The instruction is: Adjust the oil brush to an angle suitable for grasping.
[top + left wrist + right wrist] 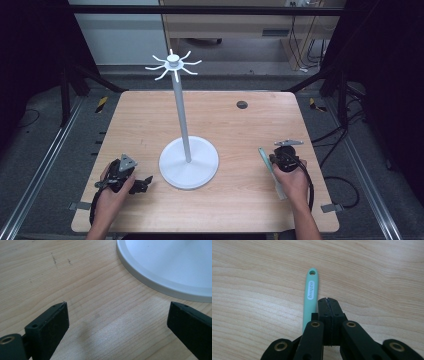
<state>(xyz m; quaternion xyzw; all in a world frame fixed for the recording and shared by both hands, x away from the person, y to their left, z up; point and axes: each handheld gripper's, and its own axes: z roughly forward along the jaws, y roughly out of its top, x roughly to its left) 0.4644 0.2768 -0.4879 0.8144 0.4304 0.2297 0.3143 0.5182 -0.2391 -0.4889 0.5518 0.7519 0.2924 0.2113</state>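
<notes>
A mint-green utensil handle (311, 293) lay flat on the wooden table (235, 120) near its right near corner, its far end pierced by a small hanging hole and printed with a white label. From above it showed as a slim pale strip (265, 159) running from just left of the right gripper toward the near edge, where it met a paler, wider end (280, 191) whose shape was too small to tell. The right gripper (328, 300) sat just beside the handle on its right — jaws pressed together with nothing between them, the handle passing alongside them rather than in their grasp. A hand (292, 181) held that gripper low over the table.

Near the middle of the table stood a white stand (182, 115): a round flat base (189, 162), a thin upright pole and a crown of short curved hooks (173, 65) at the top, all bare.

To the left of the base, the left gripper (142, 183) lay low near the table's left near corner, held in the other hand (110, 192). Its jaws stood wide apart — bare wood between them, with the rim of the white base (150, 281) ahead and to the right. A small dark round grommet (242, 104) sat in the far right part of the tabletop.
</notes>
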